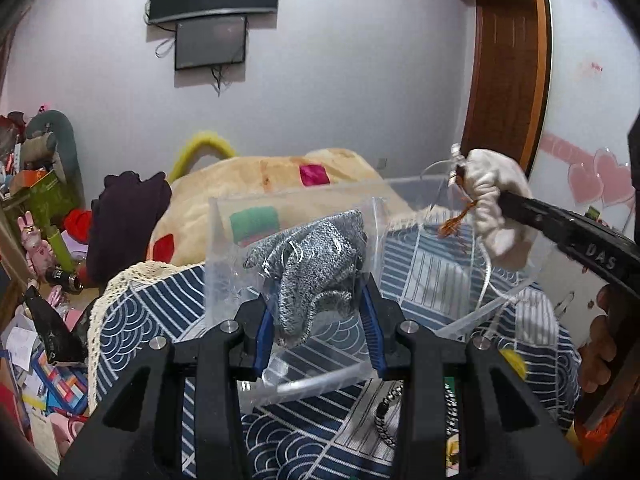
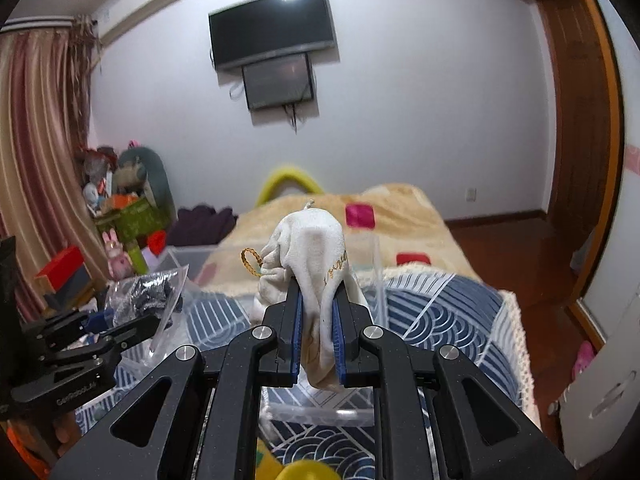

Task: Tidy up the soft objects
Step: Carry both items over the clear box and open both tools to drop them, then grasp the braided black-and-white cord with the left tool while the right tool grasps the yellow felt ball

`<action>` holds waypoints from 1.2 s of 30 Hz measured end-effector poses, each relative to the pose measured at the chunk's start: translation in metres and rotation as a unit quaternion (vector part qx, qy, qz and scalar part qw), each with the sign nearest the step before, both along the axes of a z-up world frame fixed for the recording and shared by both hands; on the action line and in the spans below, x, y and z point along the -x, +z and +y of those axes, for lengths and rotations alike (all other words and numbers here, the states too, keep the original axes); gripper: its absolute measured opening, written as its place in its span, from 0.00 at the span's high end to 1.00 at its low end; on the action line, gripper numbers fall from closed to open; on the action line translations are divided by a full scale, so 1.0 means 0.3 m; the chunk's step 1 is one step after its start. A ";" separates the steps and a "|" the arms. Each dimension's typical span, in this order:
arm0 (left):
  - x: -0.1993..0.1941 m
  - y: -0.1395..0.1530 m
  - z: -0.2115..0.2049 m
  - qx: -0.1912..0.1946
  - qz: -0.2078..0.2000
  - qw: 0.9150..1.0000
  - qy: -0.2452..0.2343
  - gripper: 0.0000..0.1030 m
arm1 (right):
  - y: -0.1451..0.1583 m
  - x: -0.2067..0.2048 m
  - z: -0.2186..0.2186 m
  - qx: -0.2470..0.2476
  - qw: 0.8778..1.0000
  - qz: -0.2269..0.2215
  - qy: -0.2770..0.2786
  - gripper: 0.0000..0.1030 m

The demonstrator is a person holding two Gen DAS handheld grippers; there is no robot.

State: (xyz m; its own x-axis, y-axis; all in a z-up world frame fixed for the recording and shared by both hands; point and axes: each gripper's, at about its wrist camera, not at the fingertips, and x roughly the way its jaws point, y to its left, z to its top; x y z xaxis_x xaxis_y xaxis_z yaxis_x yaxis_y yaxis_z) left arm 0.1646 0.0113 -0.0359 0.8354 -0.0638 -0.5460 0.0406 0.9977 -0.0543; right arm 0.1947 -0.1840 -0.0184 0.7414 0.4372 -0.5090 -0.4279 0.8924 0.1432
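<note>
Left hand-held gripper [image 1: 320, 322] clamped on a clear plastic bag [image 1: 296, 248] holding grey knit cloth [image 1: 316, 276], long axis upright, lower end hanging between the pads. Right hand-held gripper [image 2: 317, 334] clamped on a cream drawstring pouch [image 2: 310, 248], standing upright, gathered neck up. Both held above a clear bin [image 1: 416, 188] on the blue-patterned bench [image 1: 152, 320].

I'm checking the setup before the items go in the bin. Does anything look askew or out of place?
Mostly orderly. The right gripper is clamped on a white drawstring pouch and the left gripper on a bagged grey knit item, both over the clear plastic bin. One oddity: a metal chain bracelet lies loose on the blue patterned cloth.
</note>
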 end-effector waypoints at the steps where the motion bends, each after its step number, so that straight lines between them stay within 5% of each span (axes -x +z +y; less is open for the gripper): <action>1: -0.019 -0.013 -0.002 0.000 0.011 1.000 -0.005 0.63 | -0.019 -0.008 0.011 0.007 1.000 0.010 0.002 0.89; 8: -0.081 -0.049 -0.001 0.009 0.051 0.999 -0.012 0.61 | -0.061 -0.010 0.030 0.039 0.998 0.038 0.019 0.85; 19: -0.015 0.001 -0.022 0.003 0.032 0.999 -0.014 0.35 | -0.037 0.002 0.019 0.055 0.997 0.044 0.028 0.68; 24: 0.065 0.046 -0.031 -0.002 0.008 1.000 -0.006 0.14 | 0.023 0.050 -0.016 0.044 0.999 0.021 0.022 0.60; 27: 0.096 0.060 -0.023 -0.003 0.001 1.000 -0.006 0.10 | 0.054 0.095 -0.028 0.039 0.999 0.003 0.021 0.51; 36: 0.166 -0.042 -0.040 0.001 0.041 0.999 -0.019 0.13 | 0.022 0.188 -0.082 0.043 0.999 0.004 0.016 0.47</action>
